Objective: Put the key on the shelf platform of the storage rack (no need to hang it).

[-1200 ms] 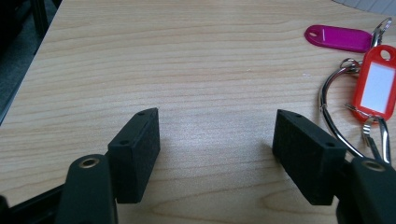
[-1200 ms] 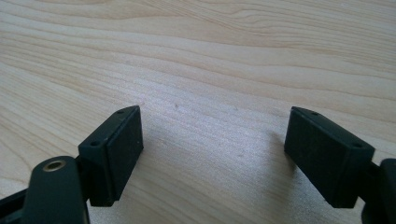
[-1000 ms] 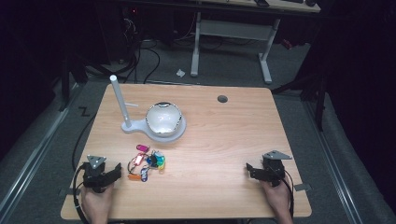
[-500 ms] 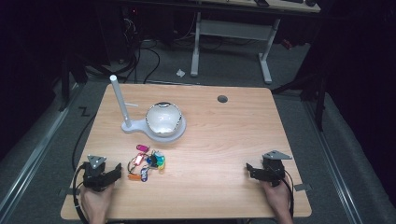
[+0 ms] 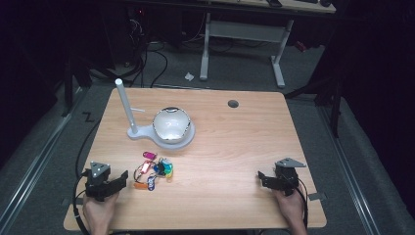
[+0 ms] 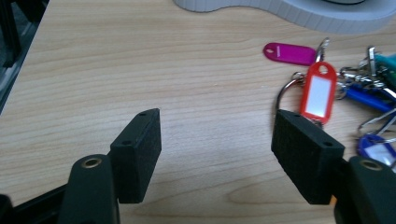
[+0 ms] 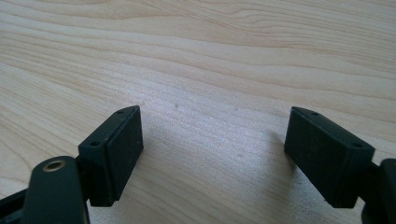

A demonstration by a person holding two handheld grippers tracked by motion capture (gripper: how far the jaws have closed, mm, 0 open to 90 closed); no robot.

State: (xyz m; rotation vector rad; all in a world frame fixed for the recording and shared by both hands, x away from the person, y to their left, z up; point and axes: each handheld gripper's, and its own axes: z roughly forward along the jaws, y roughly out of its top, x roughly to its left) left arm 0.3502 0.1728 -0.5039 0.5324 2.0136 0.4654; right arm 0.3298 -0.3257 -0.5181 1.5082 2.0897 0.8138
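- Two black hand-held grippers are seen in the high view, the left gripper (image 5: 125,177) at the near left and the right gripper (image 5: 261,177) at the near right.
- A grey three-cornered plate is carried on top of each gripper body.
- A black cable is trailed from each gripper toward the near table edge.
- Each gripper is gripped by a bare hand; no sleeve can be made out.
- In the gripper views, each jaw is ended by a blocky matt black pad (image 6: 138,154), with small round holes set in its top edge.
- A brass-coloured ringed hole is shown on the black arm behind a pad (image 7: 113,154).
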